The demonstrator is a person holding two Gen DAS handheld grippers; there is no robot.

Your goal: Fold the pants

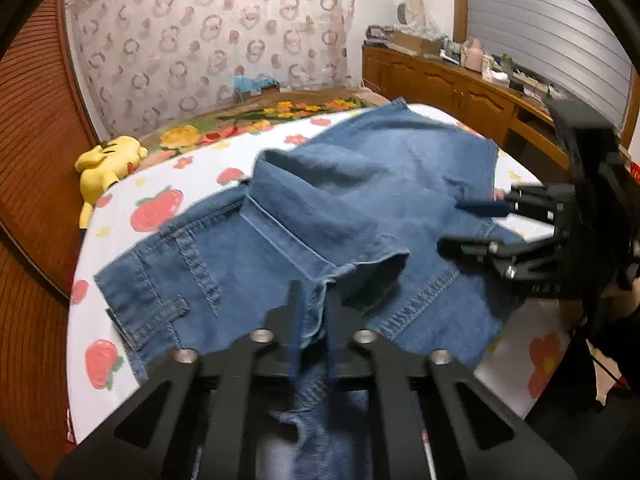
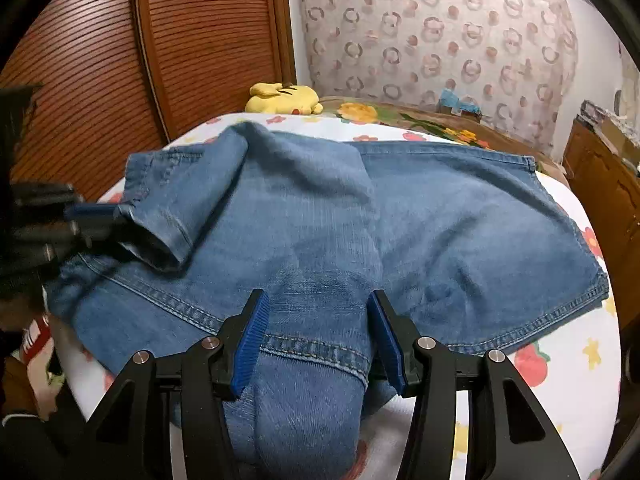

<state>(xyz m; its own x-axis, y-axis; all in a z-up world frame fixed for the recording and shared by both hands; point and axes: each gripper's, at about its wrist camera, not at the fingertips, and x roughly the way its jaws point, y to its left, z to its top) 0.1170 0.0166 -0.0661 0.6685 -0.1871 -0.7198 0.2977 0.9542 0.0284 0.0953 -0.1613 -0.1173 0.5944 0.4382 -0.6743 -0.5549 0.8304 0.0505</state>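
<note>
Blue jeans [image 2: 360, 216] between parted right-gripper [image 2: 316, 332] jaws

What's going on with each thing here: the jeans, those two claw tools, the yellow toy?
Jeans: partly folded on the bed, one leg doubled back over the other.
Left gripper: jaws shut, pinching a denim hem.
Right gripper: jaws open, denim lying between them, not pinched.
Plush toy: lying on the bed's far side.
Bed sheet: spread under the jeans.

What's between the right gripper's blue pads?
A fold of the jeans lies between the right gripper's open blue pads, untouched by them; clearest in the right wrist view.
</note>
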